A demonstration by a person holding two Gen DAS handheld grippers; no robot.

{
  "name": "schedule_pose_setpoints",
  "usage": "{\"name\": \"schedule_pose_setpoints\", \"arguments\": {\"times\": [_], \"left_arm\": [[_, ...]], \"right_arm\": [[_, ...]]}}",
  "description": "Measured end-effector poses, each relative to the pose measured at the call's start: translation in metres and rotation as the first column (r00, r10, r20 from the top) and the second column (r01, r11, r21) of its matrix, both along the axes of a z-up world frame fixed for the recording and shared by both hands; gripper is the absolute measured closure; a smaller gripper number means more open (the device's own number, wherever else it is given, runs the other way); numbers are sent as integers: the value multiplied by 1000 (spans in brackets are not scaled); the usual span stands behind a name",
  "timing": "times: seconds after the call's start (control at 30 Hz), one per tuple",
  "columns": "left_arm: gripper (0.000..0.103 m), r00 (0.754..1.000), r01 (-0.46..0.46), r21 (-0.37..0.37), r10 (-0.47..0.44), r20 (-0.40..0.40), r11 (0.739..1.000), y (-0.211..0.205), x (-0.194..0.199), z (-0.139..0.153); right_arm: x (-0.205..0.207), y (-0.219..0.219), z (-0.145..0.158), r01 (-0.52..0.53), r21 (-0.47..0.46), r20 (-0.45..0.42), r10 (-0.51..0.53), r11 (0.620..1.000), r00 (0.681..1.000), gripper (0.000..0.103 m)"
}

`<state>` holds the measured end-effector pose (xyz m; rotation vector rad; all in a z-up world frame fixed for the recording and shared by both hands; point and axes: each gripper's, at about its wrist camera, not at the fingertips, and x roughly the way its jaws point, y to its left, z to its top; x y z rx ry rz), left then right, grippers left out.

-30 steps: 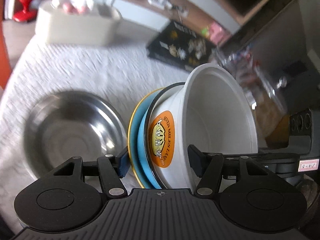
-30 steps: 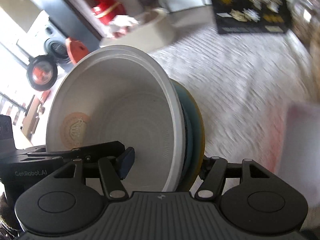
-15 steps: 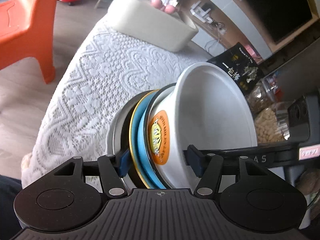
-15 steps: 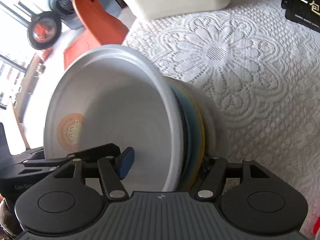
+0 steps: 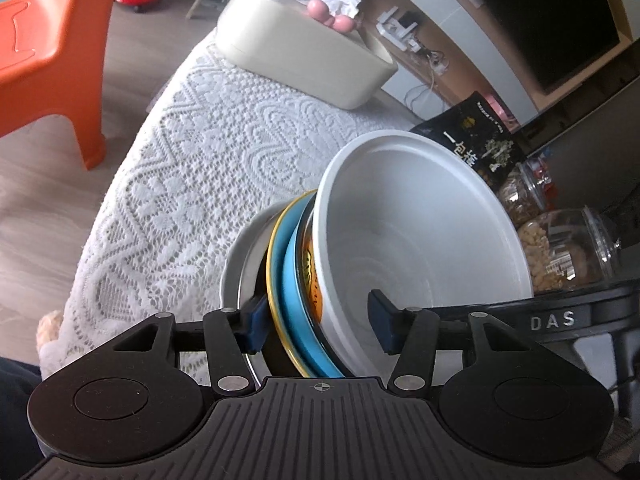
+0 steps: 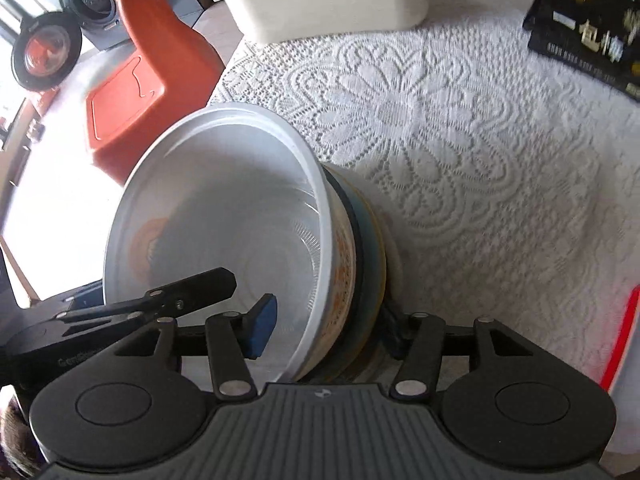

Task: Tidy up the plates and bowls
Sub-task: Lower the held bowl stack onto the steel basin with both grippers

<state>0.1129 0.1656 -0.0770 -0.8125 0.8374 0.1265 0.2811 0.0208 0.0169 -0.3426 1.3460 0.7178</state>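
Stack (image 5: 420, 240) of bowl and plates, tilted, is being nested into the steel bowl (image 5: 234, 272) near the table's (image 5: 132, 216) left edge.

Left gripper (image 5: 320, 320): jaws just closing, rims pinched. Right gripper (image 6: 328, 324): closing astride the rims; contact cannot be told.

Next: level, seat, release. Open cloth beyond; jars (image 5: 568, 248) close on the right.
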Motion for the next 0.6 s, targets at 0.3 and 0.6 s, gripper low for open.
{"name": "schedule_pose_setpoints", "arguments": {"times": [0.3, 0.6], "left_arm": [[48, 1000, 5, -13, -5, 21, 1000, 0, -4, 3], [49, 999, -11, -5, 11, 34, 1000, 2, -9, 6]], "right_arm": [[-13, 6, 33, -15, -9, 120, 16, 1000, 993, 47], [-16, 5, 29, -24, -8, 137, 24, 1000, 990, 47]]}}
